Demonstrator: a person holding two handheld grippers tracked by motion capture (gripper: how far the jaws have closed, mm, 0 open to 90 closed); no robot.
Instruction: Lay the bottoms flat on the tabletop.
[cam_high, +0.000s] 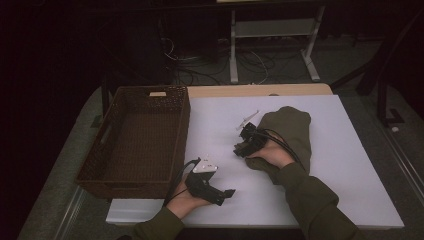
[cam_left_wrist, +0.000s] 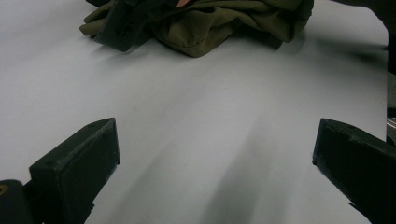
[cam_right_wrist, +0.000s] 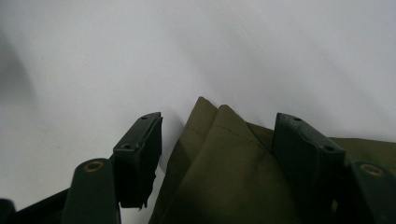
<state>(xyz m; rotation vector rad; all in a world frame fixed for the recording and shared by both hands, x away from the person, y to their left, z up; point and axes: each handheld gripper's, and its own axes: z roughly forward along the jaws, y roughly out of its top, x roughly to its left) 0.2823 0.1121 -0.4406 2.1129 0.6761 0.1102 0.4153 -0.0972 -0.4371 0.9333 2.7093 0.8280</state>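
An olive green garment (cam_high: 289, 131) lies folded on the white table top (cam_high: 345, 165), right of the middle. My right gripper (cam_high: 243, 146) is at the garment's left edge, a hand behind it resting on the cloth. In the right gripper view its jaws stand apart over a folded corner of the garment (cam_right_wrist: 224, 172); the right gripper (cam_right_wrist: 217, 144) is open and I see no pinch on the cloth. My left gripper (cam_high: 227, 194) lies low near the front edge, pointing right. Its jaws are wide apart over bare table, so the left gripper (cam_left_wrist: 215, 163) is open and holds nothing.
A brown wicker basket (cam_high: 131, 181) with nothing inside stands at the table's left side. Beyond the table are a dark floor, cables and a white desk frame (cam_high: 272, 30). The left gripper view shows the garment (cam_left_wrist: 224, 23) and the right gripper (cam_left_wrist: 121, 25) at the far end.
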